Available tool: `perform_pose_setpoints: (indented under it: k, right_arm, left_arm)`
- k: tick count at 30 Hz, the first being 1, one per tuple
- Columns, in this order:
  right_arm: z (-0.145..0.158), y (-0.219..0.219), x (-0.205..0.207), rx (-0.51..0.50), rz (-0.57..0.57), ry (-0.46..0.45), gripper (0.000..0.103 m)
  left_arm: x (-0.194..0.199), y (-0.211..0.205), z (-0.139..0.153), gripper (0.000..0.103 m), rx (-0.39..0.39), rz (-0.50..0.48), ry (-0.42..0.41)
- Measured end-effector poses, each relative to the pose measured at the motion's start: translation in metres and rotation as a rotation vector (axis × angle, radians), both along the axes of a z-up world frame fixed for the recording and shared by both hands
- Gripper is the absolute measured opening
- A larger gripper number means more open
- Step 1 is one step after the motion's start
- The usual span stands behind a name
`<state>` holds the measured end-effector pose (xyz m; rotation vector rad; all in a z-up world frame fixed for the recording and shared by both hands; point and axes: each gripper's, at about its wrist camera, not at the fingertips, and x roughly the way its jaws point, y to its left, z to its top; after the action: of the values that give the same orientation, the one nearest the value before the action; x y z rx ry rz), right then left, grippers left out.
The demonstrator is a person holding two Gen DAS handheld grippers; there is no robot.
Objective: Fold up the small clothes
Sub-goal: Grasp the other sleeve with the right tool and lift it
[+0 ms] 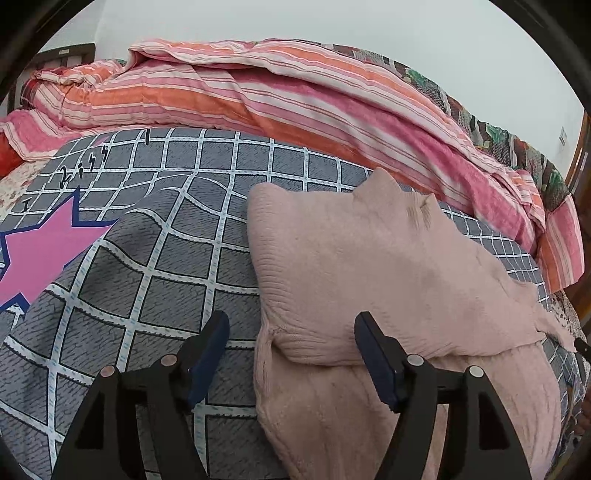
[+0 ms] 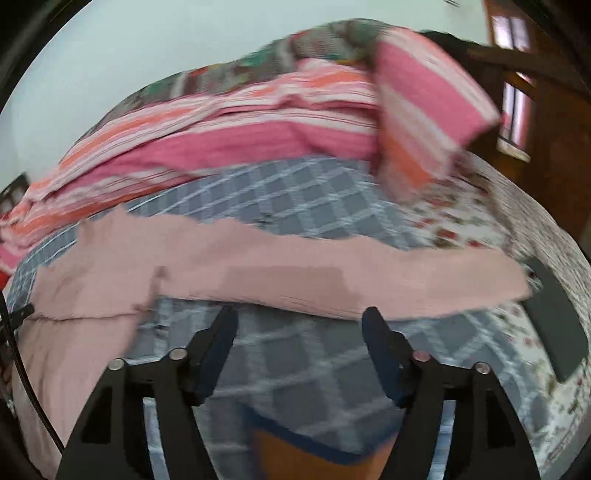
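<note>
Bed surface is a grey checked sheet (image 1: 155,295) with white grid lines and a pink star print (image 1: 44,247) at the left edge of the left wrist view.

Pink knit garment (image 1: 369,266) lies on that sheet, right of centre in the left wrist view, partly folded: an upper layer is doubled over a lower layer, with the fold edge running across just ahead of the claw tips. Ribbed texture is visible, and two small peaks stand up on its far edge. In the right wrist view the same pink garment (image 2: 295,273) stretches as a long band across the frame, with its left part hanging down toward the bottom left. That view is motion-blurred, so fine detail is unreadable.

Left claw (image 1: 291,325): jaws spread, nothing pinched. Left finger sits over bare sheet, right finger over the garment; the garment's left edge falls between them. Cannot tell whether the fingers touch the cloth.

Right claw (image 2: 300,318): jaws spread, nothing between them, over bare checked sheet just short of the garment's near edge.

Behind the garment: striped pink, orange and white quilt (image 1: 280,96) bunched along the far side of the bed, with a patterned blanket (image 1: 480,125) behind it. Dark flat object (image 2: 554,317) lies on the floral sheet (image 2: 465,221) at right of the right wrist view. Pale wall (image 1: 332,22) beyond.
</note>
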<state>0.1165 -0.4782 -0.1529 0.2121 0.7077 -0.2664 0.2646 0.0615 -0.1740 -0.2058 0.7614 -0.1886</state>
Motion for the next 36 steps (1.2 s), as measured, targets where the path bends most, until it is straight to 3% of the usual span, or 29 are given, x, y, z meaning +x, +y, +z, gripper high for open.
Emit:
perform_pose_setpoints:
  k: [7, 13, 20, 21, 22, 23, 26, 29, 36]
  right_arm:
    - [-0.030, -0.061, -0.005, 0.130, -0.076, 0.053, 0.071]
    - [-0.043, -0.090, 0.007, 0.238, -0.143, 0.016, 0.071]
    - [-0.041, -0.100, 0.026, 0.217, -0.174, 0.023, 0.070]
    - [-0.041, -0.099, 0.028, 0.204, -0.177, 0.029, 0.068]
    - [-0.040, -0.099, 0.030, 0.179, -0.181, 0.035, 0.059]
    - [-0.040, -0.097, 0.033, 0.148, -0.181, 0.043, 0.043]
    - [-0.040, -0.094, 0.040, 0.149, -0.138, 0.041, 0.013]
    - [-0.030, -0.081, 0.040, 0.072, -0.143, 0.037, 0.007]
    - [0.012, -0.040, 0.030, -0.017, -0.112, -0.029, 0.006]
  left_arm:
    - [0.001, -0.001, -0.001, 0.069, 0.006, 0.002, 0.001]
    - [0.005, -0.001, -0.002, 0.069, 0.013, 0.006, 0.010]
    - [0.008, 0.001, -0.003, 0.069, 0.001, 0.006, 0.014]
    - [0.009, 0.002, -0.003, 0.069, -0.003, 0.006, 0.015]
    - [0.009, 0.002, -0.003, 0.069, -0.005, 0.006, 0.015]
    - [0.009, 0.002, -0.004, 0.069, -0.008, 0.006, 0.015]
    - [0.009, 0.004, -0.004, 0.069, -0.023, 0.006, 0.013]
    - [0.008, 0.006, -0.004, 0.069, -0.037, 0.006, 0.010]
    - [0.006, 0.009, -0.003, 0.069, -0.071, 0.004, 0.004]
